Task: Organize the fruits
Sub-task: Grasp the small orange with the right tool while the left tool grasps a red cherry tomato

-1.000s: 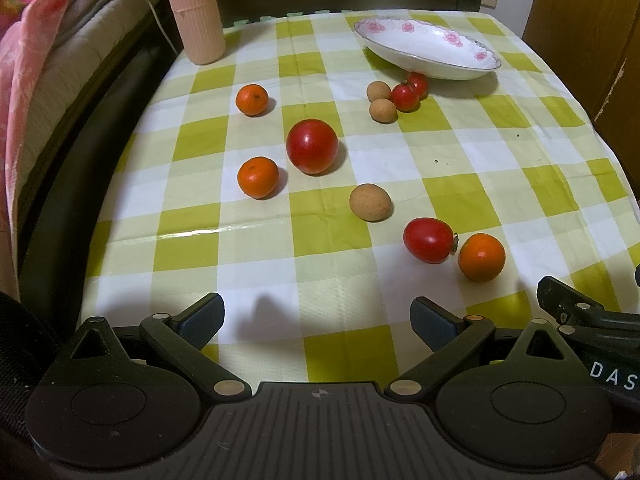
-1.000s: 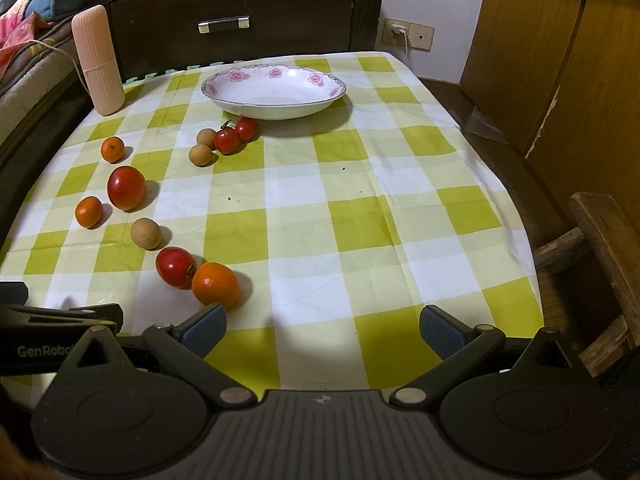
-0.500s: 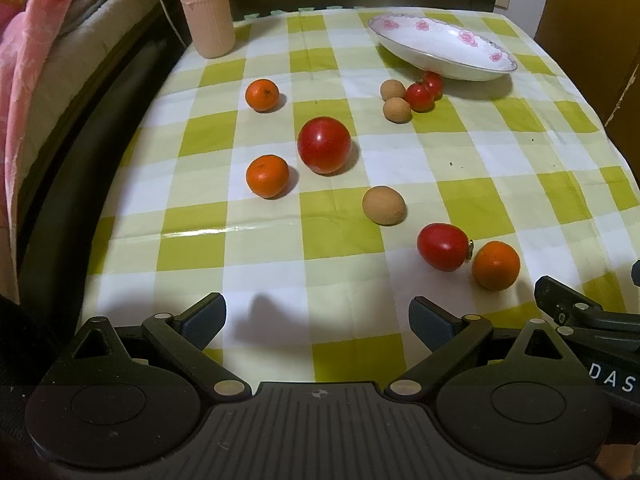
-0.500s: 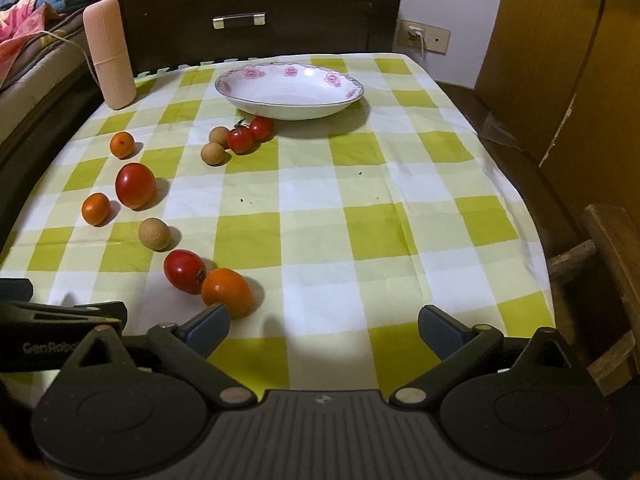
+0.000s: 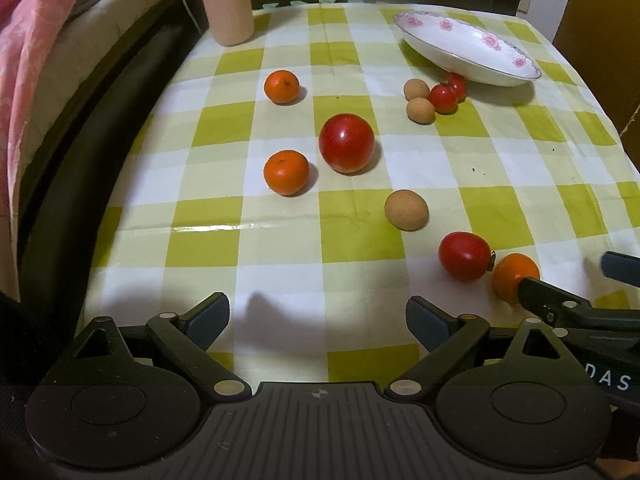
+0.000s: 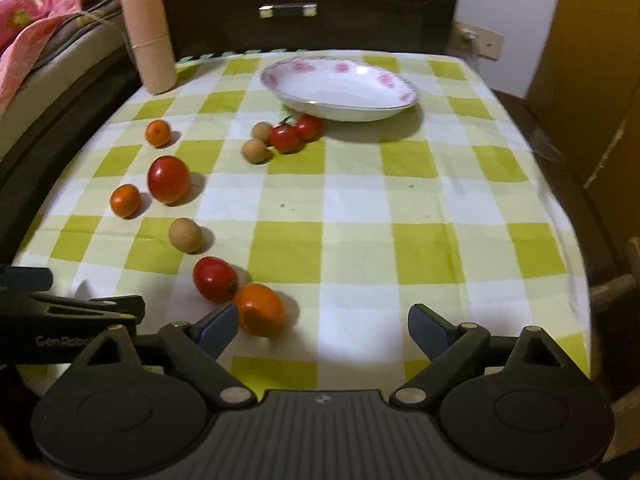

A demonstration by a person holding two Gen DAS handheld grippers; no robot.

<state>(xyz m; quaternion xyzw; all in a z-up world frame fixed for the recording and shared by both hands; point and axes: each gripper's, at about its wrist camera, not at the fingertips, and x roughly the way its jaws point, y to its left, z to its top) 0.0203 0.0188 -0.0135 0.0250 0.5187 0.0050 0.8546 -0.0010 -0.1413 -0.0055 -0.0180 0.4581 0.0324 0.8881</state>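
White "DAS" lettering point(image 5: 608, 380), perhaps cut off

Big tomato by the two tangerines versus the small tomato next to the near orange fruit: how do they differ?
The big tomato is rounder and clearly larger; the small tomato is more oval. The big tomato stands apart from its neighbours; the small tomato seems to touch the orange fruit by the right gripper, whose jaws are closing. Both are glossy red, on the tablecloth.

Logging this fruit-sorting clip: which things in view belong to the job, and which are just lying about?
Job: oranges, tomatoes, brown round fruits, flowered bowl, right gripper closing beside the nearest orange.
Lying about: pink cylinder, bedding, wall socket.
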